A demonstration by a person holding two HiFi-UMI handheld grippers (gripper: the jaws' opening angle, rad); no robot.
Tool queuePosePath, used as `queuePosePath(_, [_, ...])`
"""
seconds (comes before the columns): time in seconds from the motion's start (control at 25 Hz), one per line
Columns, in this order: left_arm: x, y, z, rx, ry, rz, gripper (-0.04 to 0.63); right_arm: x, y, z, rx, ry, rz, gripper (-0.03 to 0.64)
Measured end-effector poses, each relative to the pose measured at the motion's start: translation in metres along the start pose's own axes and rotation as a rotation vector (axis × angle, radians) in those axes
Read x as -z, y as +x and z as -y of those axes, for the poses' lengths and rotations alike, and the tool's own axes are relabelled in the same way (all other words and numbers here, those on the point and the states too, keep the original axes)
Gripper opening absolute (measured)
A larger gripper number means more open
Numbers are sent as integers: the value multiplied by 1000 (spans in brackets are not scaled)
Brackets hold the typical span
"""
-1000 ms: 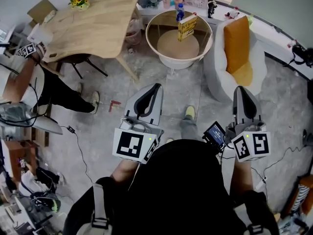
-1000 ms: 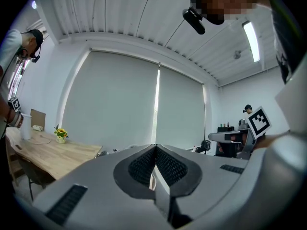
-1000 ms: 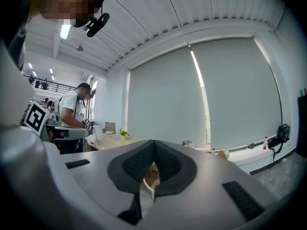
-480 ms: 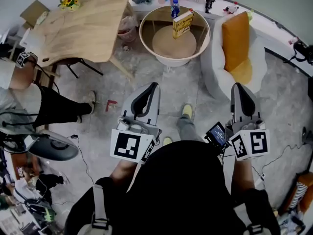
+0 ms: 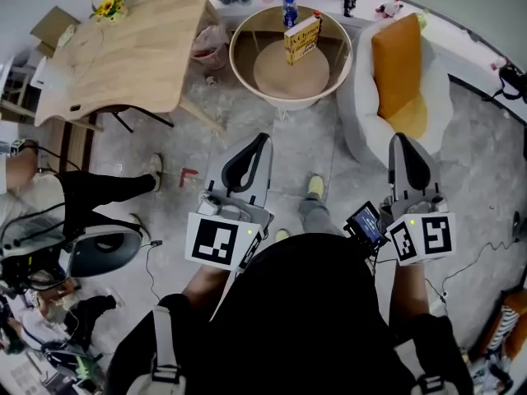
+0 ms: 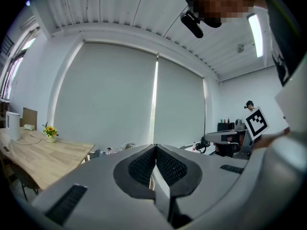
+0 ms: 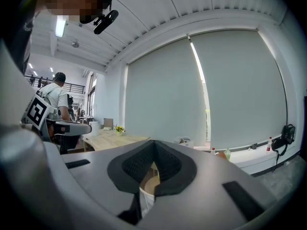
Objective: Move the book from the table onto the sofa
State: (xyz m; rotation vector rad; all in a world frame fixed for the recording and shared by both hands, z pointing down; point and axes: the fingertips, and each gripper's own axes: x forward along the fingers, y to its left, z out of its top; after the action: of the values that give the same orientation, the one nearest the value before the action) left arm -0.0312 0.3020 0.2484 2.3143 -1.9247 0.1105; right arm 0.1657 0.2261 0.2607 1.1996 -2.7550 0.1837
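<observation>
Nothing of the task is done yet: the yellow book (image 5: 302,39) stands upright on the round desk (image 5: 282,72), a pale wooden disc inside a white tub-like rim. Just beside it is the sofa (image 5: 362,126), a rounded white seat with an orange cushion (image 5: 395,60). The left gripper (image 5: 260,142) and right gripper (image 5: 403,145) hang well short, smooth grey jaws closed on nothing; approach, grasp and transfer all remain.
</observation>
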Motion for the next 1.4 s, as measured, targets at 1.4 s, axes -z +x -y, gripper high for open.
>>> queuePosePath(1.4, [-31, 122, 1, -52, 41, -4, 13, -20, 87, 91, -76, 21, 9, 12])
